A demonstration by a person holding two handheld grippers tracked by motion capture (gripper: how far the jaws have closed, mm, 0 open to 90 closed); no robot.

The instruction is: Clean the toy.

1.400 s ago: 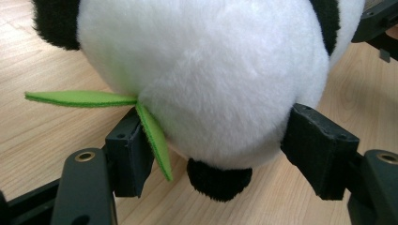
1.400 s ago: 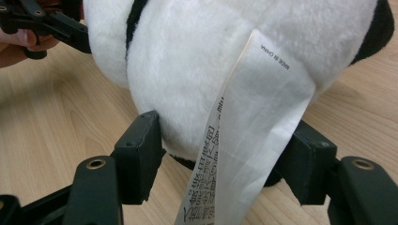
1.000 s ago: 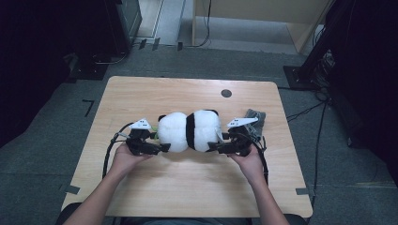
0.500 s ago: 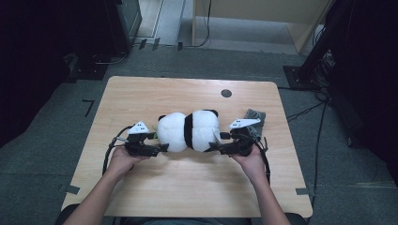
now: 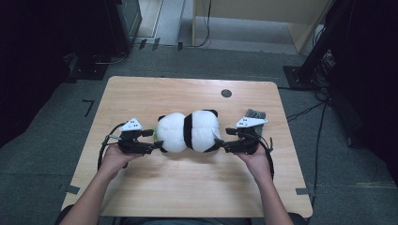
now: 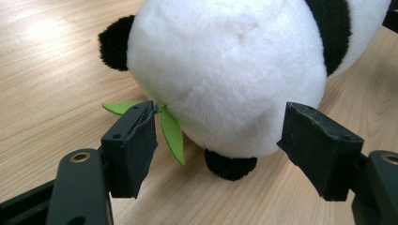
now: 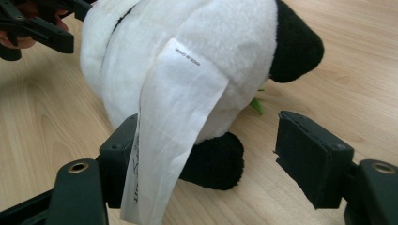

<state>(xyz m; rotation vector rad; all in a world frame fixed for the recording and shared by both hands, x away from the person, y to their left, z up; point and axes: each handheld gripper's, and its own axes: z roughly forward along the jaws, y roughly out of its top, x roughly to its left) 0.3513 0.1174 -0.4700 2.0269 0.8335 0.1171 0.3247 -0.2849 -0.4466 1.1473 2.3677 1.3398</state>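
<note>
Plush panda (image 5: 189, 131) lying on the wooden table (image 5: 141, 93), a gripper at each end.

Left gripper (image 5: 151, 144) stands wide, pads (image 6: 133, 140) off the fur, a green leaf (image 6: 171, 133) beside 1 jaw. Right gripper (image 5: 224, 144) has just been opening; its jaws stand wide around a black foot (image 7: 213, 161), the white tag (image 7: 173, 117) draped over 1 jaw.

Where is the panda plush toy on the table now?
In the high view the panda plush toy lies mid-table, between the left gripper and the right gripper.
</note>
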